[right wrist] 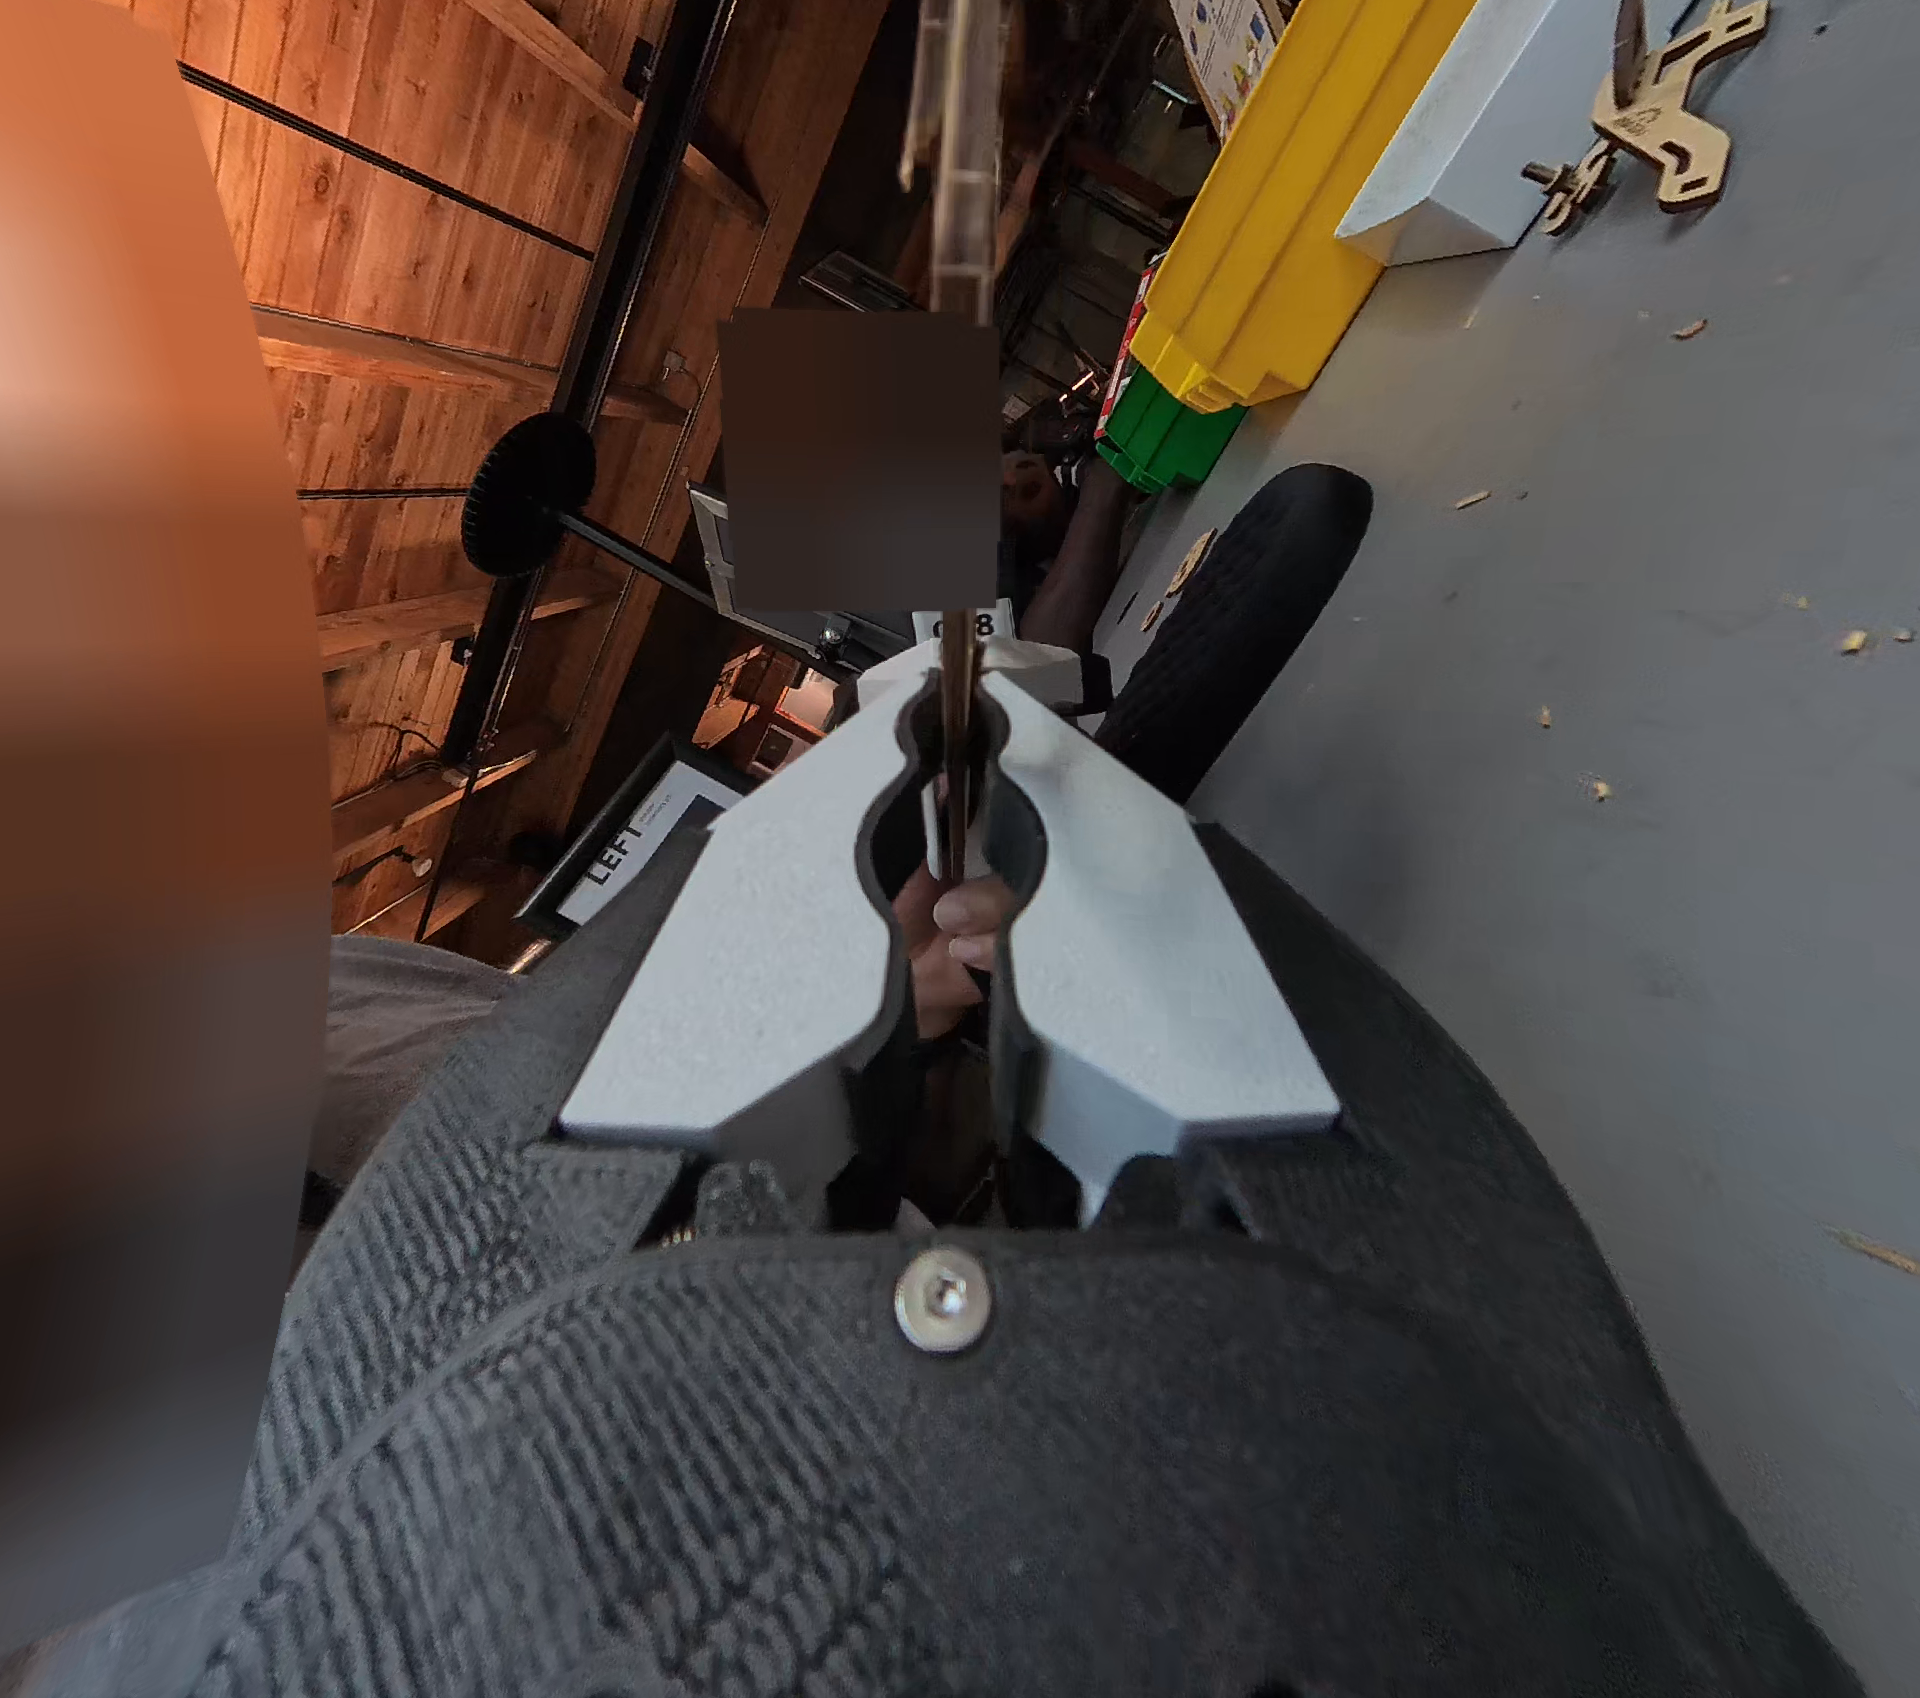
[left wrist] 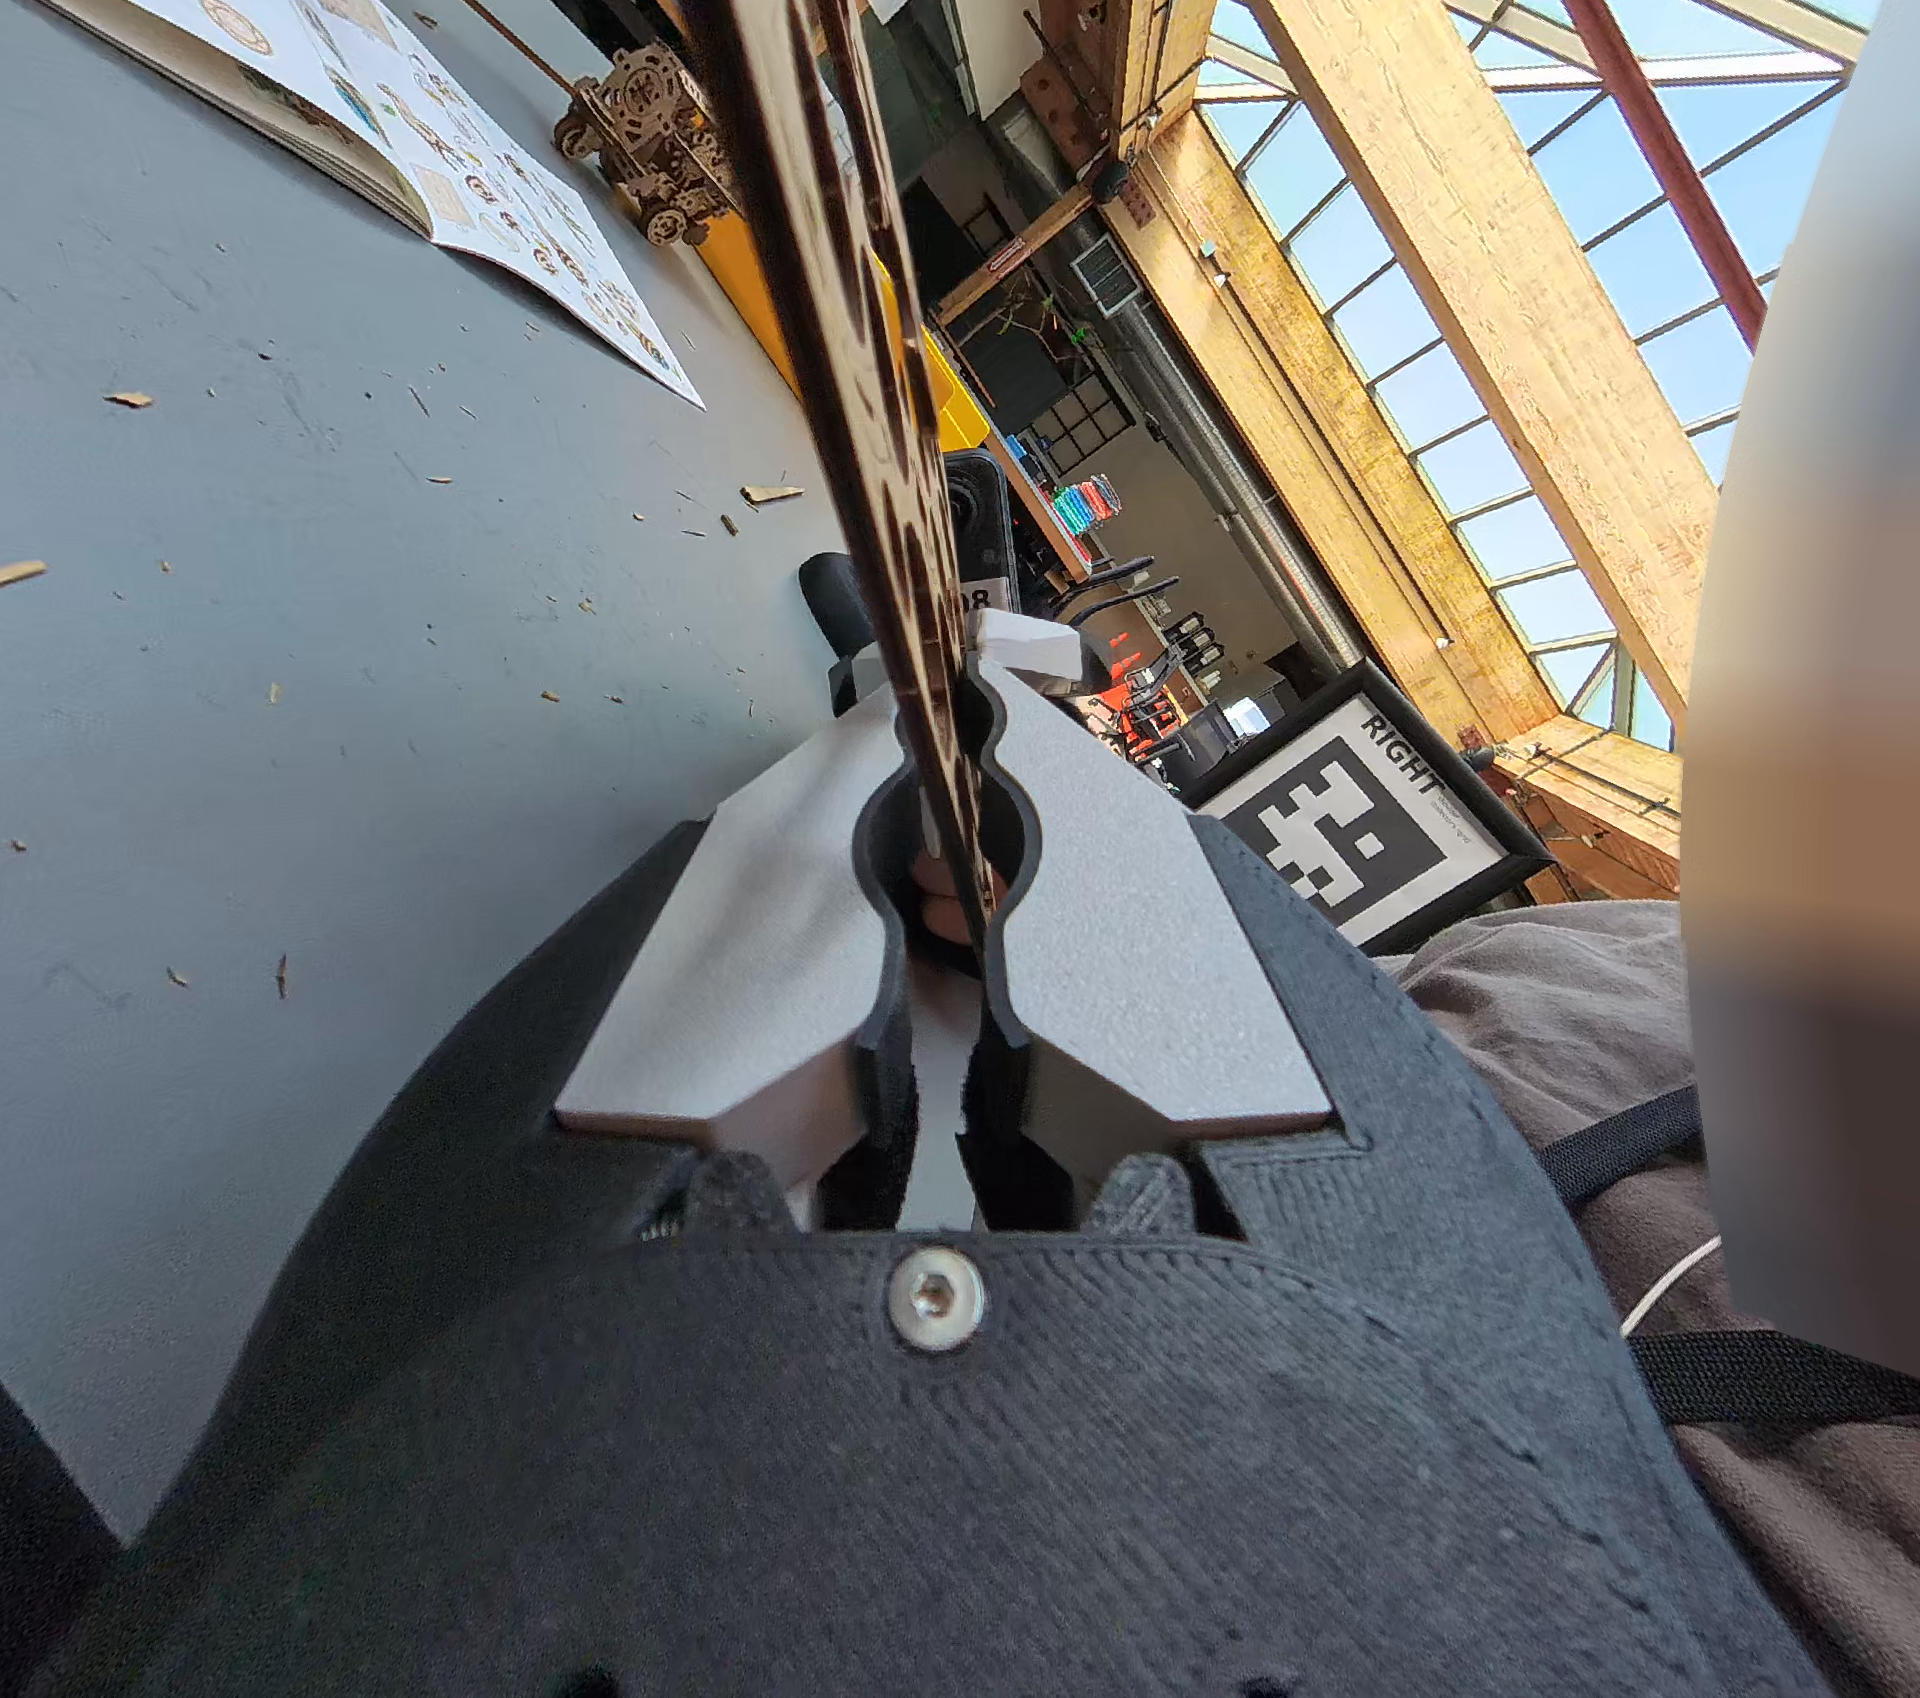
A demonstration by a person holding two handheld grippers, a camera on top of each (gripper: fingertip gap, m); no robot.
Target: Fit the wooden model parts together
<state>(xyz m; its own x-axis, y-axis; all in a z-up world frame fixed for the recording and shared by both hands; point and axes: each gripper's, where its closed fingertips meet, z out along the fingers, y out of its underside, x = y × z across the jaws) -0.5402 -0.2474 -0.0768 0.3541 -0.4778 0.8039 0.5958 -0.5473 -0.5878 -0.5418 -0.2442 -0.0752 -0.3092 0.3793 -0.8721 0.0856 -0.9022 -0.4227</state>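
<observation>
A thin laser-cut wooden sheet (left wrist: 821, 194) stands edge-on and runs from my left gripper (left wrist: 940, 692) up out of the frame. The left gripper is shut on its lower edge. In the right wrist view the same kind of sheet (right wrist: 966, 90) rises edge-on from my right gripper (right wrist: 961, 682), which is shut on it. The two grippers face each other across the sheet, above the grey table (left wrist: 260, 609). A part-built wooden model (left wrist: 649, 136) stands on the table beyond, and a loose flat wooden part (right wrist: 1662, 110) lies on the table at the right.
An open instruction booklet (left wrist: 312, 17) lies at the far left of the table. A yellow bin (right wrist: 1299, 173), a green bin (right wrist: 1169, 433) and a white box (right wrist: 1496, 90) line the table's edge. Wood chips are scattered on the table. A person's fingers (right wrist: 961, 931) show behind the jaws. The tips of both grippers are at nearly the same place.
</observation>
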